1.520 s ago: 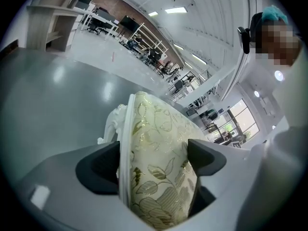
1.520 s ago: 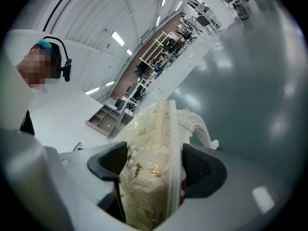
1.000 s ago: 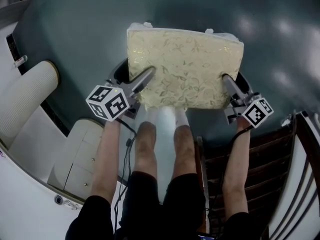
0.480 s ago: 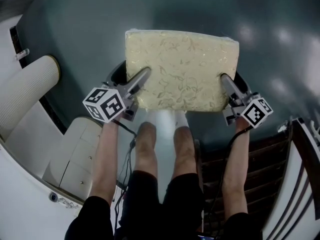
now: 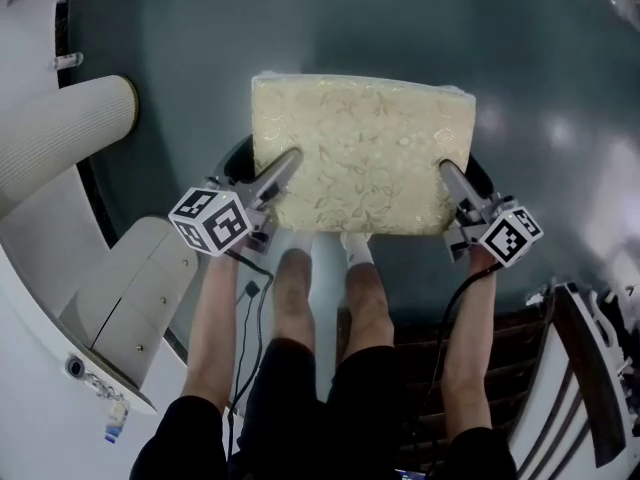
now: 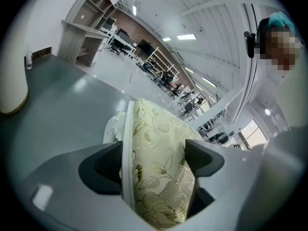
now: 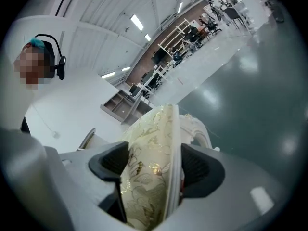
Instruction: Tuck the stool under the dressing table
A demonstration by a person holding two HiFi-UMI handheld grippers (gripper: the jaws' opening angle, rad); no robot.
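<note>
Floor (image 5: pixel 350 18): dark grey-green, glossy, pale light patches on it.
Ribbed white cylinder (image 5: pixel 60 138) at upper left, lying on its side; its rounded end also shows at the left edge of the left gripper view (image 6: pixel 9 81).
Dark brown slatted wooden frame (image 5: pixel 520 368), lower right.
Person's bare legs (image 5: pixel 295 298), white socks (image 5: pixel 357 248), black shorts (image 5: pixel 330 398), bottom centre.
Far background: open wooden shelf unit (image 6: pixel 84 32), rows of desks and chairs (image 6: pixel 154 61), ceiling strip lights (image 7: pixel 137 22).

Open-plan office hall: desk rows (image 6: pixel 155 64), ceiling strip lights (image 6: pixel 188 36), glossy floor (image 5: pixel 330 18).
</note>
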